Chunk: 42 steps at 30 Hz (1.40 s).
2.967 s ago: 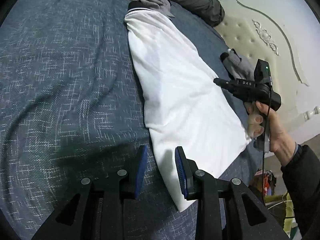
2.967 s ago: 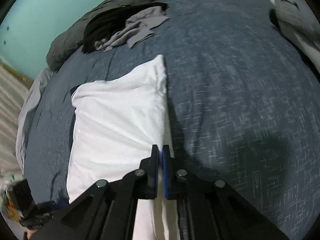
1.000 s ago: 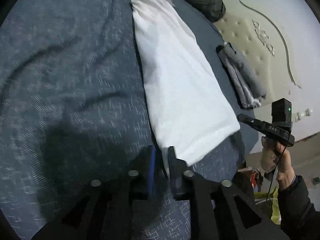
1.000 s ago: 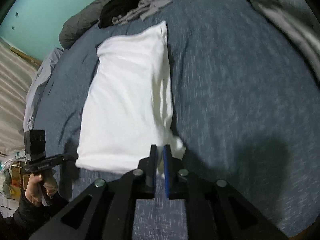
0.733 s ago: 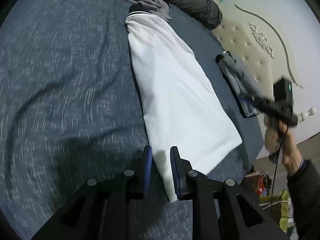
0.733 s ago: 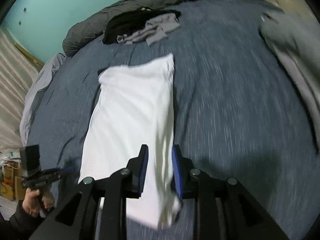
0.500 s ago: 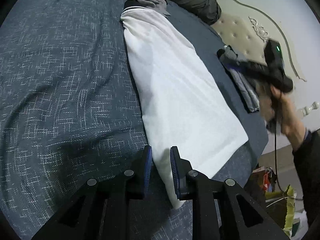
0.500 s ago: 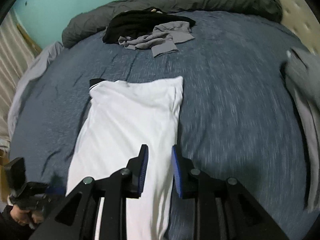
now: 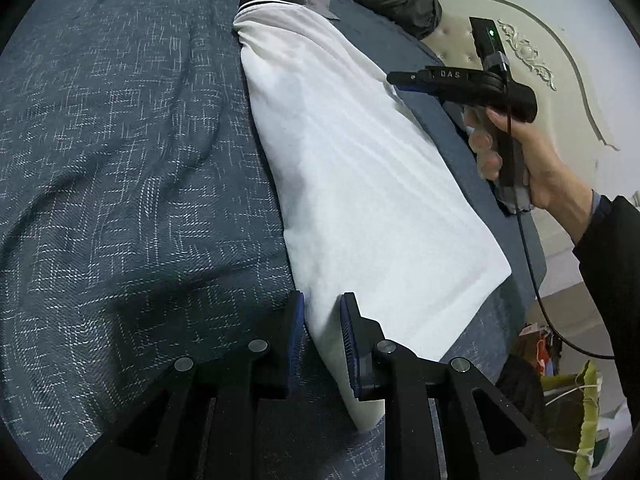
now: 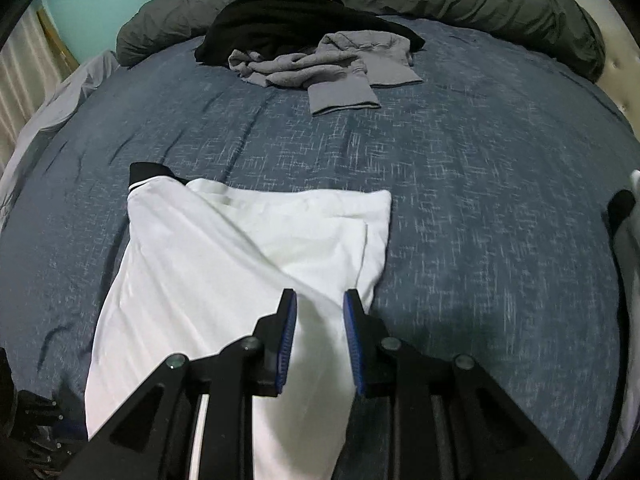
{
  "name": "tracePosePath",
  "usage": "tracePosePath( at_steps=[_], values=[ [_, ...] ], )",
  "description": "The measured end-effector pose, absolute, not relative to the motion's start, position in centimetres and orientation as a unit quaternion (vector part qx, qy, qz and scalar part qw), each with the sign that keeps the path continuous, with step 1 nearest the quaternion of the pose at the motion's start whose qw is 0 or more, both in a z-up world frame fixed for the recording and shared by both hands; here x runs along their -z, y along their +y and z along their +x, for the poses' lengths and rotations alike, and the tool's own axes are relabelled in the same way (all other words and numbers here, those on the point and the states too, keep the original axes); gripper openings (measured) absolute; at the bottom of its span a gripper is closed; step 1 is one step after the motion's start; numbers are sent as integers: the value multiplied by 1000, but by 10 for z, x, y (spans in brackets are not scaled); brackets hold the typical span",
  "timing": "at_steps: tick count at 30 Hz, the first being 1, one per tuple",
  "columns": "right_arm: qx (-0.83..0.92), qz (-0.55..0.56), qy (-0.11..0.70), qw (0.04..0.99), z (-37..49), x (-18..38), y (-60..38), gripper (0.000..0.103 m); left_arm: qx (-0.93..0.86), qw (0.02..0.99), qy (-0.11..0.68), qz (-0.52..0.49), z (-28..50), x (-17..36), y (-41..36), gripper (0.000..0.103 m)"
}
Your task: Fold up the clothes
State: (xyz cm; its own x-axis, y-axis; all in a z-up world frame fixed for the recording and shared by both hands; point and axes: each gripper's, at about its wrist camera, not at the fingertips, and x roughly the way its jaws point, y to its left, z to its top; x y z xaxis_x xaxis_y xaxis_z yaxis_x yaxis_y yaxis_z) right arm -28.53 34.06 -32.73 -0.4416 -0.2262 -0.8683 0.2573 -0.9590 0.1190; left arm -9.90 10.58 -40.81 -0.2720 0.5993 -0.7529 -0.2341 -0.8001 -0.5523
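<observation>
White shirt (image 10: 224, 248) laid flat mid-bed on blue bedspread (image 10: 480, 200), already narrowed into long strip, sleeve side tucked in. Crosswise folds still to do. Left gripper (image 9: 322, 328) parted, astride shirt's near edge, not pinching. Right gripper (image 10: 320, 320) parted over shirt's right side, nothing held. Beyond shirt's collar: grey garment (image 10: 332, 68) and black garment (image 10: 280, 24) crumpled, unfolded.
</observation>
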Motion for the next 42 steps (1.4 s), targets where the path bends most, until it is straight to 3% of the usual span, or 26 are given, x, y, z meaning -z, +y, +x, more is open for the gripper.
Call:
tracePosePath(
  at_steps=[8,11,14,22,29,36,42],
  values=[
    [840,517,41,159,-295,338,334,22,-777,267,-170,-544,-99,412,108,20],
    [839,515,45,169,-294,341,332,9,-777,267,-170,-545,-99,411,106,20],
    [843,507,49,173,-292,339,331,2,-776,267,-170,-545,-99,411,106,20],
    [867,482,29,126,-302,325,349,1,-775,267,-168,-547,-97,413,106,20],
    [853,515,39,79,-320,346,350,1,-773,267,-166,-550,-95,416,107,20],
    [834,545,13,91,-323,360,350,1,-772,267,-167,-552,-94,413,107,20],
    [854,503,9,129,-323,323,339,4,-772,266,-170,-552,-96,410,106,20]
  ],
)
